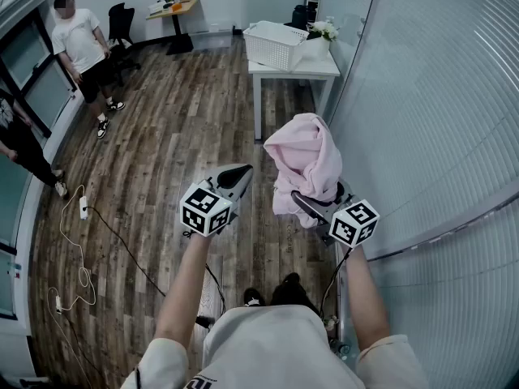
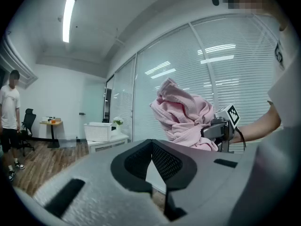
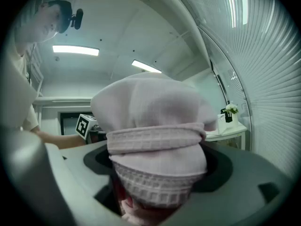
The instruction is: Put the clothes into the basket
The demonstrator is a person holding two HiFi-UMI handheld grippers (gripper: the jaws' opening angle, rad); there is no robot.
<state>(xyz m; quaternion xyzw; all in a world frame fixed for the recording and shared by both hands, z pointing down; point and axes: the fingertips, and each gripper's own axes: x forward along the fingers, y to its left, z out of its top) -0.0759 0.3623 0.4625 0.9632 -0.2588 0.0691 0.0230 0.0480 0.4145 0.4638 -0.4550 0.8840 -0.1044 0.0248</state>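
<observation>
pink waffle-weave garment (image 1: 306,164), crumpled into a bunch.

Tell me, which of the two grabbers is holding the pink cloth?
The right gripper, on the side by the window blinds: the pink cloth is bunched between its jaws. The left gripper has nothing in it, and its jaws are together.
</observation>
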